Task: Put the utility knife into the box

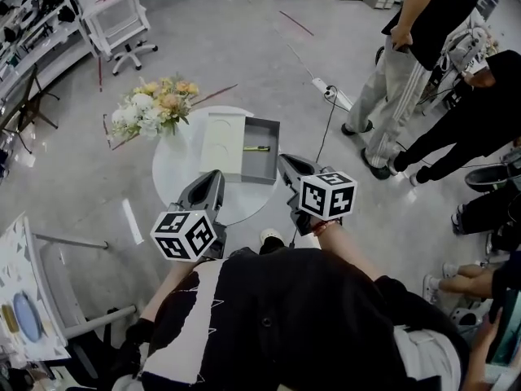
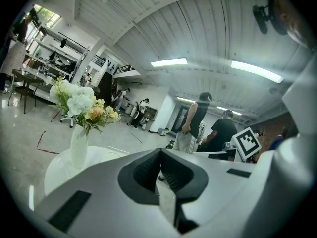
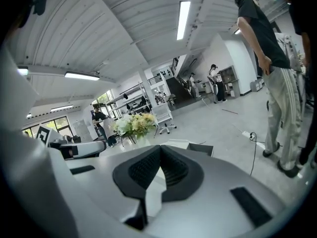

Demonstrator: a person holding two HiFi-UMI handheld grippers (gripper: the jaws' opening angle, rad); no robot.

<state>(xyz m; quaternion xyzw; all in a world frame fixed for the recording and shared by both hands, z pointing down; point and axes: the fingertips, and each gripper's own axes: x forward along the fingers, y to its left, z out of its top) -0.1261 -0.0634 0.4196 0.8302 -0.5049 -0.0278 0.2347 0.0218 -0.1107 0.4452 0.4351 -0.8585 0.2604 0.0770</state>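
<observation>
Utility knife (image 1: 257, 148) inside grey box (image 1: 264, 169), flowers (image 1: 156, 103) just beside its lid (image 1: 221, 143)

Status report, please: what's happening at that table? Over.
Left hand-held gripper, right hand-held gripper: shut, empty. Utility knife lying in open box. Nothing in the way.

Flower bouquet (image 1: 155, 104) on round white table (image 1: 177, 173), bystanders (image 1: 407, 68) standing nearby

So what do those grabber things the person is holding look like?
Both the left gripper and right gripper are grey wedge-shaped shells with dark ribbed pads inside the jaws. Each carries a white cube with black square markers. The person wears a black and white top.
</observation>
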